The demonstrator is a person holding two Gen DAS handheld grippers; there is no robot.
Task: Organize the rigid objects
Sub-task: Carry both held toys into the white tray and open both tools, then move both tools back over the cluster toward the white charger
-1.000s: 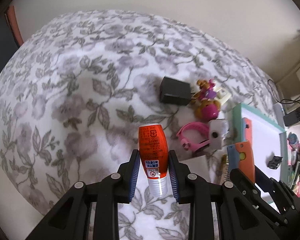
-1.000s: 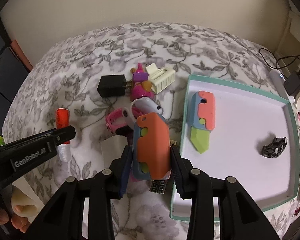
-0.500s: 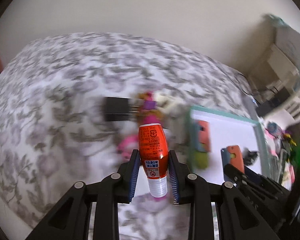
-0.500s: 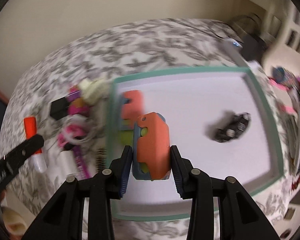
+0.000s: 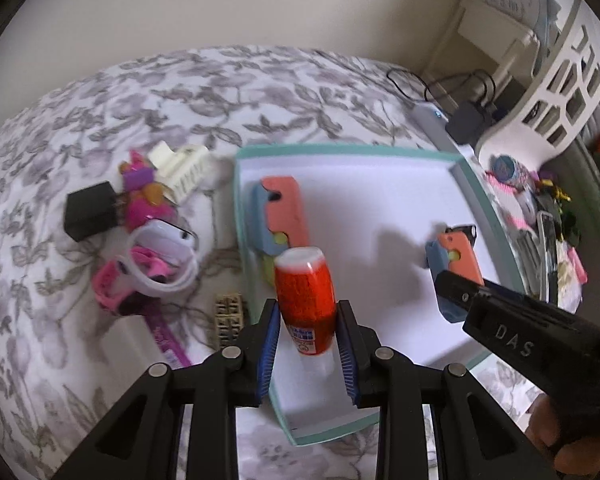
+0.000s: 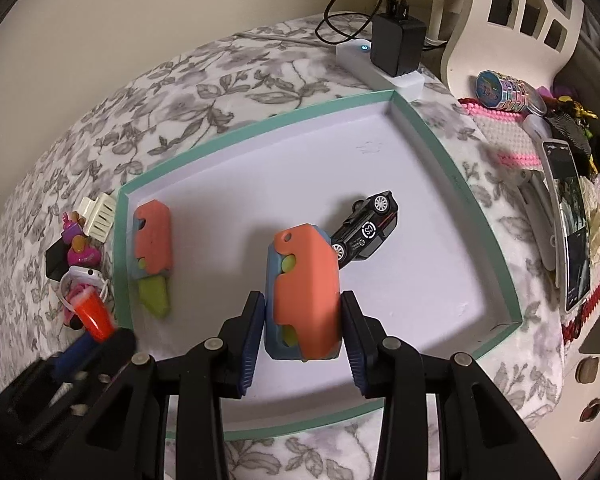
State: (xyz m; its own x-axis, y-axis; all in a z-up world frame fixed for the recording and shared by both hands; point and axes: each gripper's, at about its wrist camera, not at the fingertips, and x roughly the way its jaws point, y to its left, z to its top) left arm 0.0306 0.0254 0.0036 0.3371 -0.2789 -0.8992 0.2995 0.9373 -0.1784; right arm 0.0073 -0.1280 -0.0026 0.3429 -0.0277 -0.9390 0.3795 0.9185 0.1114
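**A:** Your left gripper (image 5: 307, 336) is clamped on the orange tube (image 5: 305, 294), pads on its lower body, cap end pointing away from you. It hangs over the near left corner of the teal-rimmed tray (image 5: 260, 152). I judge it light and stiff, but round and glossy, so it could roll or slip between flat pads.

**B:** And the right one?

**A:** Your right gripper (image 6: 302, 330) is closed across the flat sides of the orange-and-blue toy (image 6: 303, 288), above the middle of the tray floor. That looks like hard plastic: rigid, light, with broad flat faces, so your grip is a steady one.

**B:** What lies near where you will set them?

**A:** A matching toy (image 6: 152, 246) with its green tip out lies by the tray's left wall, and a black toy car (image 6: 365, 230) sits just beyond your held piece. Outside the tray, on the floral cloth (image 5: 180, 92), you have a black charger (image 5: 90, 211), a cream clip (image 5: 180, 166) and a pink watch (image 5: 132, 280) left.

**B:** So keep the tube low before you let go?

**A:** I would; it will likely roll.
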